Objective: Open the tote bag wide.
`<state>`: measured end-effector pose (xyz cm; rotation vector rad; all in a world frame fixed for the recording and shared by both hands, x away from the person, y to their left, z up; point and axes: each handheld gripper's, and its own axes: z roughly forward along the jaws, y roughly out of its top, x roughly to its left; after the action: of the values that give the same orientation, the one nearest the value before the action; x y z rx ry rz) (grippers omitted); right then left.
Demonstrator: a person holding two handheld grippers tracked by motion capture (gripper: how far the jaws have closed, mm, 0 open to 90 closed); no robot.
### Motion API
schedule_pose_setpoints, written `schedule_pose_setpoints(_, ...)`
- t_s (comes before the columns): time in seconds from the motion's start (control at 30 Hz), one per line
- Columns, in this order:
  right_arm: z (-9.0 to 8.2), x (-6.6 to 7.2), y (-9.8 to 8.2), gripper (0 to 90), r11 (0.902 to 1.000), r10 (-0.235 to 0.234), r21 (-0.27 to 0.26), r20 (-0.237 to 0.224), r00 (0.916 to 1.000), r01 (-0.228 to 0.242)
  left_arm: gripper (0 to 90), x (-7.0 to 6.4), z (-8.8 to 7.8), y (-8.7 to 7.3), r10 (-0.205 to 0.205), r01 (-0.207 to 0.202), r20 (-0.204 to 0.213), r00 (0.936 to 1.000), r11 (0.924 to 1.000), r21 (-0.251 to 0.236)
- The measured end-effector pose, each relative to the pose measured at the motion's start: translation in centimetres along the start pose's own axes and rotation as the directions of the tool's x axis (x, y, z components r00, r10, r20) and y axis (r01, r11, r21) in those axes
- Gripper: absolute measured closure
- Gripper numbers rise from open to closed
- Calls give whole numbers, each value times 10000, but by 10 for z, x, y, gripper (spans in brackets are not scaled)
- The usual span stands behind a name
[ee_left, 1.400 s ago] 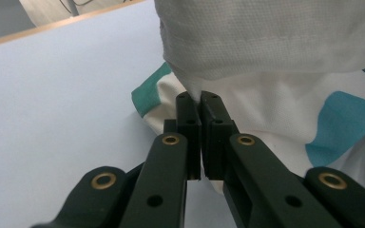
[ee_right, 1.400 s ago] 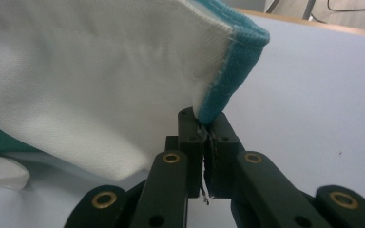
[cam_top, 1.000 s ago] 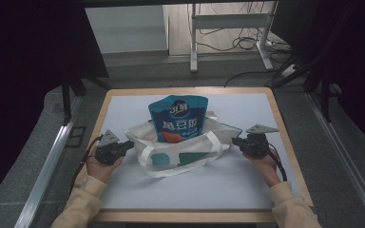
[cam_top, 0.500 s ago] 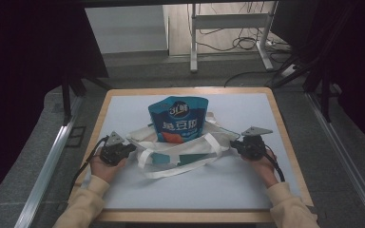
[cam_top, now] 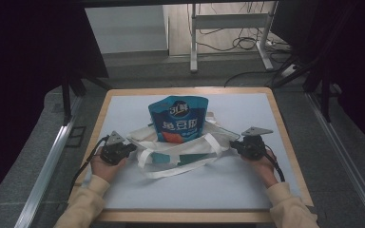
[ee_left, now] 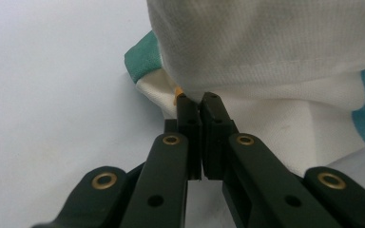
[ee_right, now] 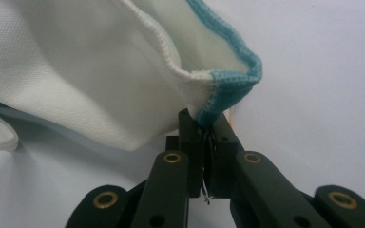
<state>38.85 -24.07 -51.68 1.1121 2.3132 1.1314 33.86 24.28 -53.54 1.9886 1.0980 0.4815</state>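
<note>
A white cloth tote bag [cam_top: 180, 148] with teal trim and white handles lies on the pale table top. A blue snack pouch [cam_top: 178, 118] stands upright in the bag's mouth. My left gripper [cam_top: 132, 147] is shut on the bag's left edge; in the left gripper view its jaws pinch the white cloth [ee_left: 247, 71] at the tips [ee_left: 196, 98]. My right gripper [cam_top: 233, 144] is shut on the bag's right edge, where the teal-hemmed corner [ee_right: 228, 80] runs down between the closed jaws [ee_right: 204, 118]. Between the two grippers the bag's rim is stretched wide.
The table [cam_top: 123, 190] has a wooden rim all round. Behind it are a metal stand's legs [cam_top: 228, 42] and cables on the floor. Metal rails [cam_top: 47, 161] run along both sides. Bare table lies in front of the bag.
Both grippers stay shut on the bag's edges. The bag and its handles have shifted slightly toward the person, and the left hand moved a little.
</note>
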Motion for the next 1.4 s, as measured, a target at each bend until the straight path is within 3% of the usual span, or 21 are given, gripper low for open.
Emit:
schedule_pose_setpoints(0.23, -2, 0, 0, 830, 10000, 35, -75, 69, 10000, -34, 839, 0, -4, 1, -72, 71, -19, 10000, 9997, -246)
schedule_pose_setpoints(0.37, -10, -1, 3, 590, 9984, 131, -561, 310, 9994, -113, 665, 0, -13, 1, -132, 143, 167, 9998, 9975, -698)
schedule_pose_setpoints(0.43, -12, -1, 4, 541, 9979, 121, -644, 407, 9991, -95, 636, 0, -16, 2, -183, 197, 180, 9997, 9965, -808)
schedule_pose_setpoints(0.53, -22, -1, 6, 402, 9933, 296, -1131, 422, 9987, -247, 498, 2, -25, 3, -298, 315, 183, 9994, 9944, -1012)
schedule_pose_setpoints(0.63, -30, 1, 8, 375, 9907, 354, -1330, 493, 9982, -286, 439, 1, -38, 4, -227, 241, 124, 9997, 9914, -1286)
schedule_pose_setpoints(0.77, -42, 1, 10, 373, 9849, 576, -1658, 477, 9972, -489, 429, -1, -59, 7, -246, 240, -7, 9997, 9834, -1796)
schedule_pose_setpoints(0.8, -50, 1, 12, 397, 9802, 672, -1897, 508, 9964, -564, 502, -2, -65, 8, -287, 279, -11, 9996, 9805, -1944)
schedule_pose_setpoints(0.83, -50, 1, 12, 397, 9802, 672, -1897, 508, 9964, -564, 502, -2, -72, 9, -315, 316, 39, 9995, 9778, -2070)
schedule_pose_setpoints(0.87, -60, 2, 14, 479, 9743, 686, -2183, 501, 9964, -561, 667, -4, -84, 11, -398, 478, 387, 9985, 9709, -2346)
schedule_pose_setpoints(0.9, -60, 2, 14, 479, 9743, 686, -2183, 501, 9964, -561, 733, -4, -84, 11, -398, 478, 387, 9985, 9709, -2346)
schedule_pose_setpoints(0.93, -70, 3, 17, 598, 9642, 748, -2588, 590, 9955, -571, 806, -5, -91, 13, -337, 476, 588, 9977, 9661, -2539)
schedule_pose_setpoints(0.97, -70, 3, 17, 598, 9642, 748, -2588, 590, 9955, -571, 806, -7, -96, 16, -293, 439, 589, 9978, 9635, -2642)
schedule_pose_setpoints(1.03, -79, 5, 23, 733, 9569, 691, -2859, 517, 9963, -515, 873, -11, -101, 23, -239, 416, 674, 9974, 9606, -2747)
schedule_pose_setpoints(1.2, -84, 23, 50, 885, 9563, -70, -2924, -50, 10000, 52, 900, -23, -91, 48, 155, 23, 686, 9975, 9679, -2515)
schedule_pose_setpoints(1.33, -77, 32, 61, 886, 9608, -369, -2758, -215, 9991, 296, 900, -31, -77, 66, 480, -275, 892, 9949, 9754, -2187)
schedule_pose_setpoints(1.4, -69, 37, 70, 887, 9631, -504, -2657, -244, 9984, 422, 900, -32, -66, 75, 437, -207, 1158, 9923, 9811, -1925)
